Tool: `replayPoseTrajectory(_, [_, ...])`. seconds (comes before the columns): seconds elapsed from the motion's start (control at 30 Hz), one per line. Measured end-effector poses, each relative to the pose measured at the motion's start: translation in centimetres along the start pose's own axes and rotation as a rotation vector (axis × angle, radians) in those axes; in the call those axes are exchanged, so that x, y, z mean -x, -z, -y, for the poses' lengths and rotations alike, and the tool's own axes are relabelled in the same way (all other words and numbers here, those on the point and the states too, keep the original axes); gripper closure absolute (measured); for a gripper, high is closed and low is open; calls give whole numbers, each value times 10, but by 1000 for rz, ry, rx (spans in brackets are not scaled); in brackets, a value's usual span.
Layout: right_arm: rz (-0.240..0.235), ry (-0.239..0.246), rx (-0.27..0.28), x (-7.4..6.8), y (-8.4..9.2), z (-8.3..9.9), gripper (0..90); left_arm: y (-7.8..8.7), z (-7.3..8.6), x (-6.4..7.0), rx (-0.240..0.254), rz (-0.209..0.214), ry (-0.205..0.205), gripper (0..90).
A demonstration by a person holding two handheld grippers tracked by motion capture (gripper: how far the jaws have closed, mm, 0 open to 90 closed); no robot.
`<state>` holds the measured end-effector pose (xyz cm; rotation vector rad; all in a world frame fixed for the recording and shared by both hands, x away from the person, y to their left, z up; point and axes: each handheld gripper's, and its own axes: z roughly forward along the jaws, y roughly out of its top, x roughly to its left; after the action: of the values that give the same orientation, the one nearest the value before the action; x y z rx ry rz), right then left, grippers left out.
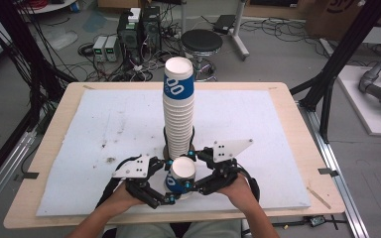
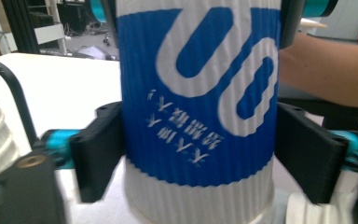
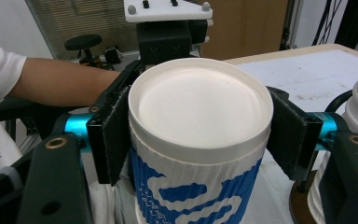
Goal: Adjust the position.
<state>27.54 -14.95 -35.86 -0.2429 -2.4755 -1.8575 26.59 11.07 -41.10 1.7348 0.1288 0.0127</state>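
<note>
Large white "00" on cup (image 2: 200, 116)

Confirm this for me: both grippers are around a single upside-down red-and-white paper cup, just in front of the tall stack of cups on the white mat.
One thing is wrong: the cup is blue and white, not red and white, as the left gripper view shows plainly. The rest holds: the left gripper and right gripper bracket it, base upward, just in front of the tall stack on the white mat.

A black stool (image 1: 202, 41) and grey electronics boxes (image 1: 105, 48) stand beyond the table (image 1: 297, 119)
</note>
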Motion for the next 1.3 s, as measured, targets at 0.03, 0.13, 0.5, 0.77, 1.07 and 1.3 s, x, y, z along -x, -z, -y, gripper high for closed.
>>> replayPoseTrajectory(0.03, [-1,0,-1,0,0,0,309,0,0,0,-2,-1,0,218])
replayPoseTrajectory(0.13, [0,7,-3,0,-1,0,314,1,-2,1,-18,-4,-21,249])
replayPoseTrajectory(0.5, [19,-30,-47,-1,3,0,163,1,-12,4,-94,8,-27,287])
replayPoseTrajectory(0.77, [59,57,-117,-4,22,-19,163,-2,-21,4,-261,-28,-31,292])
replayPoseTrajectory(1.07, [47,190,-400,-5,7,-44,163,-5,-37,5,-391,-81,-89,292])
replayPoseTrajectory(1.3, [22,222,-557,-2,-14,-52,164,-8,-40,6,-474,-101,-98,292])
